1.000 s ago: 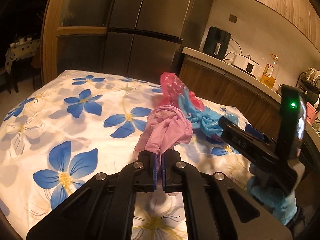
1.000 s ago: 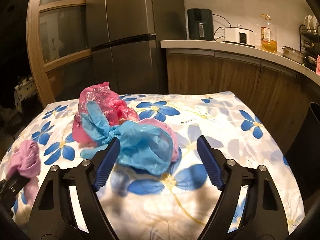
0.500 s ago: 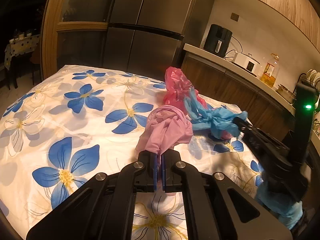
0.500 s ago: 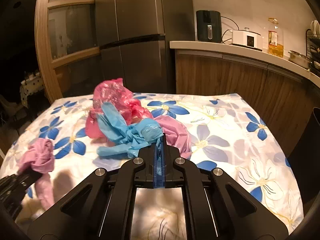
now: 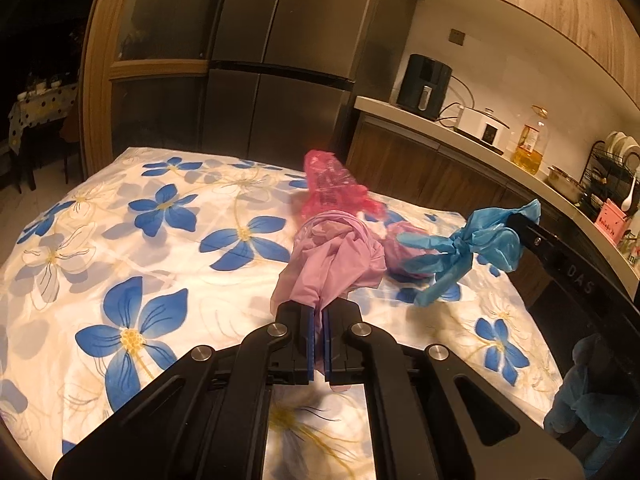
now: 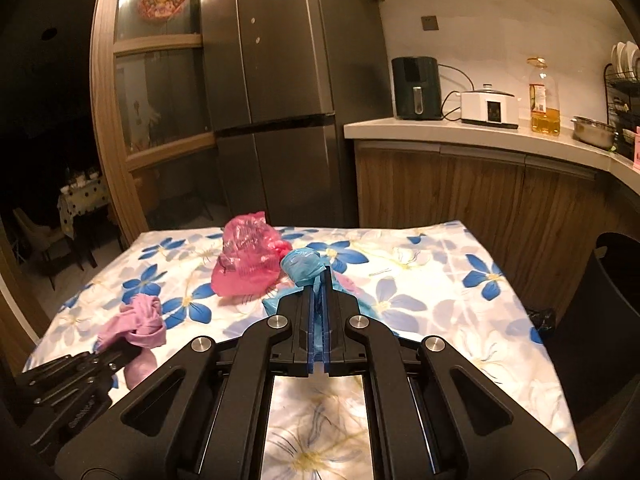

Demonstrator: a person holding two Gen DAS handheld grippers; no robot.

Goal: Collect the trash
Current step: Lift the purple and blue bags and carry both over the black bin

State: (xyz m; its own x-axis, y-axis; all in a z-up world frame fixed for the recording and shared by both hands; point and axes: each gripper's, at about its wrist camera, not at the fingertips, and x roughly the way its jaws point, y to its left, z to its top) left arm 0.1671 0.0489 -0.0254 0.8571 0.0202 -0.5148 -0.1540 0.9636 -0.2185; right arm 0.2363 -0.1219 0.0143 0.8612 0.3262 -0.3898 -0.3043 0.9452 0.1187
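My left tongs (image 5: 318, 344) clamped on crumpled pale-pink plastic bag (image 5: 334, 264), pinched at gathered neck so bundle hangs together. My right tongs (image 6: 319, 322) pinch knotted light-blue plastic bag (image 6: 304, 266), lifted clear of flower-print tabletop (image 6: 420, 300), tails dangling. Just beyond, small mauve wad (image 5: 404, 250) lies on cloth. Farther back, translucent red-pink plastic bag (image 6: 244, 256) sits uncollected. Tall black bin (image 6: 600, 320) stands at right of tabletop, likely drop point for both loads.
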